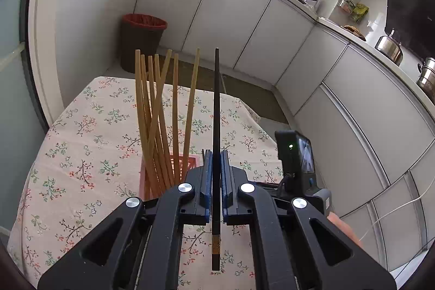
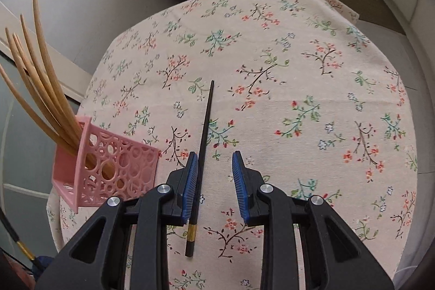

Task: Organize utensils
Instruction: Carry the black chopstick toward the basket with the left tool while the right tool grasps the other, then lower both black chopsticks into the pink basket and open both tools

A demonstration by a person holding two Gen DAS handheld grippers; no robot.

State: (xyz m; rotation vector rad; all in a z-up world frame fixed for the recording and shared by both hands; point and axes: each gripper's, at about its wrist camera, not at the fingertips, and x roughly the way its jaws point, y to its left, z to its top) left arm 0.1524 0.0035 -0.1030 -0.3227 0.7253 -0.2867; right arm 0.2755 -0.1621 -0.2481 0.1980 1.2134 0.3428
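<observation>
The left gripper (image 1: 216,167) is clamped on a black chopstick (image 1: 216,110), which stands up the middle of its frame, off the floral tablecloth (image 1: 81,127). The right gripper (image 2: 214,181) has its fingers apart astride a second black chopstick (image 2: 204,132) lying flat on the cloth at frame centre, not yet gripped. At left, the pink perforated holder (image 2: 114,170) already carries several bamboo chopsticks (image 2: 40,89). Both black ones seem left to stow.
</observation>
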